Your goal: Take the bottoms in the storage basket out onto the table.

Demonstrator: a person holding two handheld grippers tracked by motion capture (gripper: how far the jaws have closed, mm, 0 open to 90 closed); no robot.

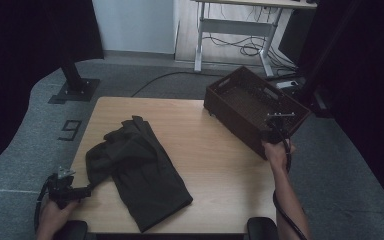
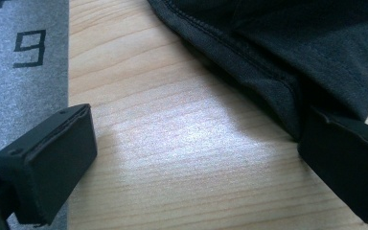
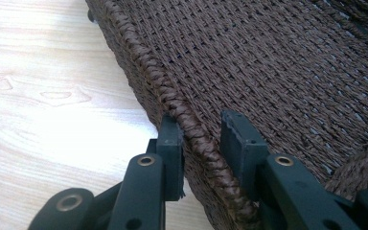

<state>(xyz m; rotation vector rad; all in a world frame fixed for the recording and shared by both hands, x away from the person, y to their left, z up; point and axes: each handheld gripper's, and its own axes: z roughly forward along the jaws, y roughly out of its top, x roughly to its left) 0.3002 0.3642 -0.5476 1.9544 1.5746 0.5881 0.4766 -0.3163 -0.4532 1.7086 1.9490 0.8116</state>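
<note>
Left gripper view: floor mark "9" (image 2: 28,48); left claw (image 2: 191,158) apart; right claw (image 3: 203,143) straddles basket rim (image 3: 172,96).

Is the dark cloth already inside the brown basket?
No, the dark cloth lies spread on the wooden table, apart from the brown basket at the table's right edge.

Overhead table (image 1: 220,165) view; two close claw-cams

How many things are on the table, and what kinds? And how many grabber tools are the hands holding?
Dark garment: 1
Brown woven basket: 1
Grabber tools: 2, the left gripper by the garment and the right gripper astride the basket's rim
Total: 4
</note>
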